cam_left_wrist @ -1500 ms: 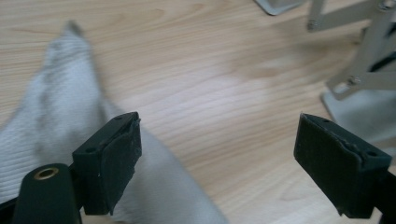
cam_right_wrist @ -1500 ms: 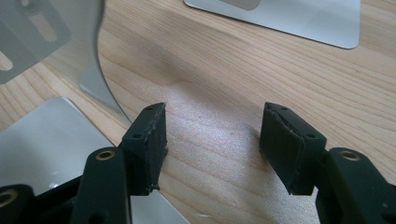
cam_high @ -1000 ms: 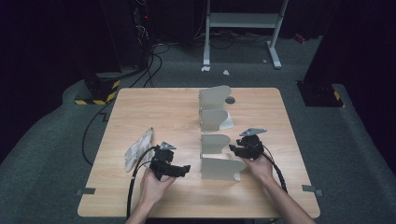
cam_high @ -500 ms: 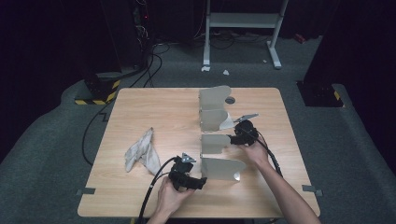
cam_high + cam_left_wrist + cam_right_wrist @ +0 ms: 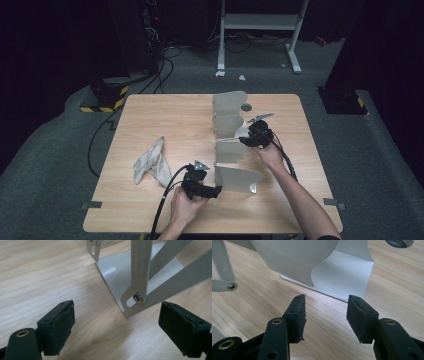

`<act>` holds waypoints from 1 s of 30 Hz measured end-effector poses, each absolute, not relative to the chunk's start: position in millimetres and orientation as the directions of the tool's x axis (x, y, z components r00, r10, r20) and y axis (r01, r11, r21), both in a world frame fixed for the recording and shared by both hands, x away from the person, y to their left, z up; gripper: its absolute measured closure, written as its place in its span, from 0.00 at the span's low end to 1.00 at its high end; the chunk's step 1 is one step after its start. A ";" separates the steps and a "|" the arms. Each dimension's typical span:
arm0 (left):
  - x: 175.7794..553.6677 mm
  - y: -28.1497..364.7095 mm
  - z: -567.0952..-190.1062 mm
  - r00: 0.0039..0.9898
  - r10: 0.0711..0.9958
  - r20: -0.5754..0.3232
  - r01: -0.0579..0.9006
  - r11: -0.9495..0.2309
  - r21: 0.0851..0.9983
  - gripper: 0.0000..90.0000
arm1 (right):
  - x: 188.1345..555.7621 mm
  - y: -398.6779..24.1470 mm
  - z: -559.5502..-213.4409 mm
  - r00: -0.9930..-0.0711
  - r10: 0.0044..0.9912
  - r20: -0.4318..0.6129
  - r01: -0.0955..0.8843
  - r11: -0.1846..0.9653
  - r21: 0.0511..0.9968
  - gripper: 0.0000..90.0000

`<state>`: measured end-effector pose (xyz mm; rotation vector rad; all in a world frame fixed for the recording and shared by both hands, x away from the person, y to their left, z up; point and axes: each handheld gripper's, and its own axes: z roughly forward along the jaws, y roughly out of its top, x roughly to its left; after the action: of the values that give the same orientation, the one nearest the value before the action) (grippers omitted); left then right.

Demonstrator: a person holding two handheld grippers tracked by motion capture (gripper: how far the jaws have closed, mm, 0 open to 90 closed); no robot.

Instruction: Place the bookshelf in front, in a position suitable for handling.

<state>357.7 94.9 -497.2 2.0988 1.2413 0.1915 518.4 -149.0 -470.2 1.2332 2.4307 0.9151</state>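
My left gripper is released, the metal rack foot just ahead between its jaws. My right gripper has just been opening, nothing inside. I should advance squarely before clenching.

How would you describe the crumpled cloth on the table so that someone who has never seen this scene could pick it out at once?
Start at the wooden table and look to its left half, away from the grey metal rack in the middle. There lies the cloth, just left of the left gripper. It is the only soft, rumpled, whitish thing; its neighbours are rigid metal or black.
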 end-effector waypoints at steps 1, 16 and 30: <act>359.5 97.6 -496.7 0.521 0.828 -0.207 0.725 -0.301 0.620 0.16 | 518.9 -148.8 -470.6 -0.600 0.798 0.051 0.632 0.435 0.641 0.55; 355.6 98.1 -493.7 0.497 0.841 -0.215 0.725 -0.266 0.635 0.20 | 509.5 -140.0 -464.3 -0.615 0.784 0.088 0.644 0.435 0.630 0.58; 362.2 111.7 -488.8 0.465 0.861 -0.207 0.741 -0.250 0.624 0.18 | 491.2 -118.5 -467.8 -0.665 0.738 0.116 0.619 0.457 0.638 0.61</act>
<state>362.2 111.7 -488.8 2.0453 1.3264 0.2297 491.2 -118.5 -467.8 1.1888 2.5257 0.9936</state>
